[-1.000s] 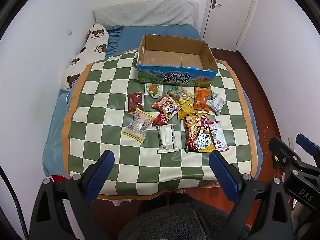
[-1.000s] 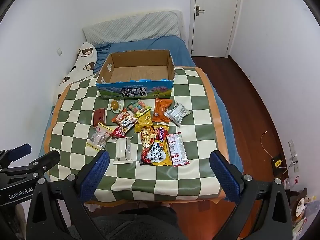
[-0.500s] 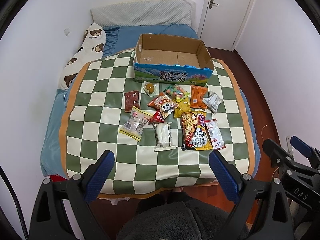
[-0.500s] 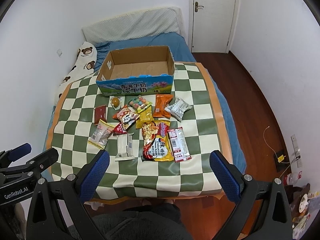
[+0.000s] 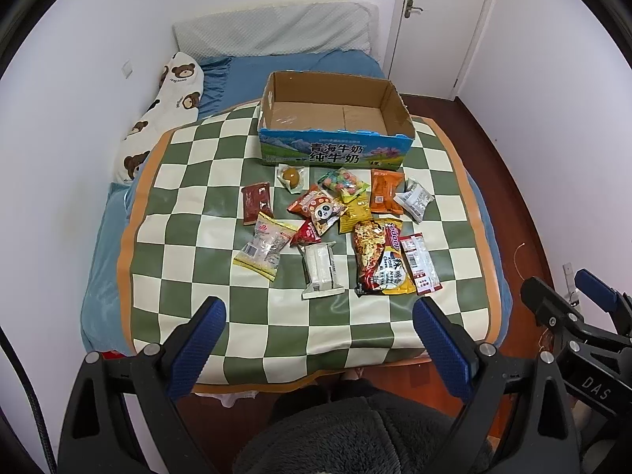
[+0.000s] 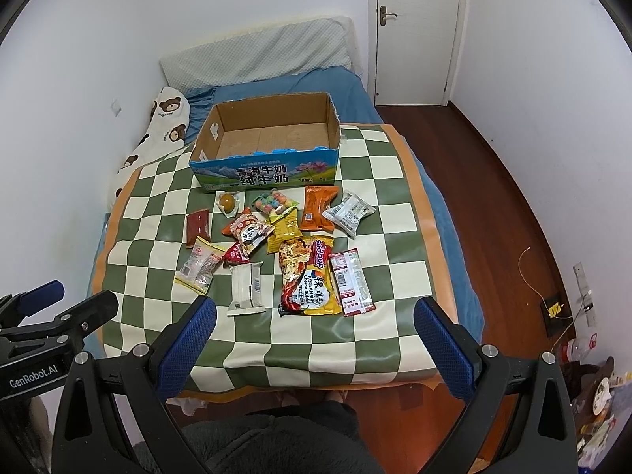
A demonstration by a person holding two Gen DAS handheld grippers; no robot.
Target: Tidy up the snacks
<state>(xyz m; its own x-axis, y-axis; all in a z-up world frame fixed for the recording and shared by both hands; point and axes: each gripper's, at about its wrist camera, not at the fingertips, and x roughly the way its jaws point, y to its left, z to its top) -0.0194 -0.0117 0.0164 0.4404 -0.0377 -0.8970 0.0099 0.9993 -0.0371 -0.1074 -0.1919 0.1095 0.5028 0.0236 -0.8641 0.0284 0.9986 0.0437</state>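
Several snack packets lie in a loose cluster on a green-and-cream checkered mat [image 5: 189, 245] [image 6: 395, 213] on a bed. Among them are a large noodle packet [image 5: 379, 260] [image 6: 306, 276], a white wrapped bar [image 5: 320, 270] [image 6: 247, 286], a panda packet [image 5: 322, 209] [image 6: 249, 229] and an orange packet [image 5: 385, 195] [image 6: 318, 207]. An empty open cardboard box [image 5: 335, 150] [image 6: 264, 170] stands behind them. My left gripper [image 5: 316, 339] and right gripper [image 6: 316, 337] are both open and empty, held above the mat's near edge.
A bear-print pillow [image 5: 166, 110] [image 6: 158, 130] lies at the left against the wall. A white door [image 5: 442, 19] [image 6: 414, 27] and wooden floor [image 6: 505, 205] are to the right. Each gripper shows at the edge of the other's view [image 5: 572, 328] [image 6: 39, 328].
Both grippers have pulled slightly back and up from the bed, so the mat and snacks look a little farther away. Nothing on the mat has moved.
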